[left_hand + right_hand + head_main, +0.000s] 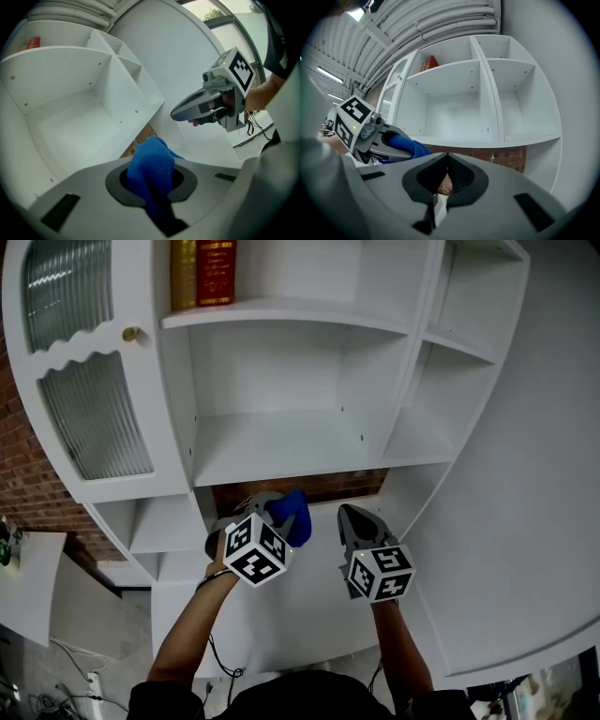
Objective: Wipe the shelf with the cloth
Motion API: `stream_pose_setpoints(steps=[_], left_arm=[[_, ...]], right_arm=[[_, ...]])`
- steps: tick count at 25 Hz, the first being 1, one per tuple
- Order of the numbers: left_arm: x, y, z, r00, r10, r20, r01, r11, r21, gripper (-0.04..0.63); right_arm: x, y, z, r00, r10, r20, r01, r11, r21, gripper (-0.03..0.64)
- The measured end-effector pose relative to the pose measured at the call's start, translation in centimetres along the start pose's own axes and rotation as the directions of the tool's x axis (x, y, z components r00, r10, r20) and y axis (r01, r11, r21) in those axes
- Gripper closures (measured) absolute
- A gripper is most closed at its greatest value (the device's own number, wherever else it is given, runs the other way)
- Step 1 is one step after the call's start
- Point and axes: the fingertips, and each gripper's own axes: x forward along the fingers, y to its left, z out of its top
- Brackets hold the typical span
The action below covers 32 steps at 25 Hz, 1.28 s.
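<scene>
A blue cloth point(293, 515) is bunched between the jaws of my left gripper point(278, 510), which is shut on it; close up, the cloth point(150, 169) fills the gap between the jaws. The left gripper hangs just below the front edge of the wide white shelf board point(281, 444), apart from it. My right gripper point(346, 514) is held beside it to the right, shut with nothing in it; its dark pads point(457, 174) meet. From the right gripper view the shelf point(454, 137) lies ahead, with the cloth point(410, 146) at the left.
Red and gold books point(204, 270) stand on the shelf above. A ribbed-glass cabinet door point(89, 390) with a brass knob point(131, 334) is at the left. Bare brick point(309, 487) shows below the shelf. Narrow side compartments point(441, 390) are at the right.
</scene>
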Motion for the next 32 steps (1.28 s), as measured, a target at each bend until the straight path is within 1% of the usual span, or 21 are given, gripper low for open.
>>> stream_pose_setpoints(steps=[5,11,19,24,29,32], left_arm=[[-0.1,-0.5,-1.5,1.0,-0.013,0.006,0.013,0.999,-0.044,0.541],[-0.4,-1.2,-1.7,0.999,-0.037,0.034,0.04,0.994,-0.101,0.541],[-0.9,-3.4,-0.9,0.999,-0.035,0.034,0.038,0.993,-0.112,0.541],[-1.5,-5.1,-0.1,0.999,-0.032,0.032,0.036,0.99,-0.136,0.541],[-1.9,-7.0,1.3,0.998,0.006,0.055,0.003,0.989,-0.149,0.541],[-2.0,-8.7,2.3,0.998,0.016,0.058,-0.006,0.988,-0.156,0.541]], right_arm=[[-0.1,1.0,-0.6,1.0,-0.012,-0.018,0.012,1.0,-0.013,0.598],[-0.4,0.9,-0.3,1.0,-0.021,-0.016,0.021,1.0,-0.024,0.598],[-1.7,0.9,0.0,1.0,0.005,-0.01,-0.006,1.0,-0.03,0.598],[-3.6,0.2,0.1,1.0,0.016,0.001,-0.016,1.0,-0.023,0.598],[-6.1,-0.5,-0.3,1.0,0.031,0.002,-0.031,0.999,-0.02,0.598],[-8.0,-1.1,-0.3,0.999,0.038,0.008,-0.037,0.999,-0.015,0.598]])
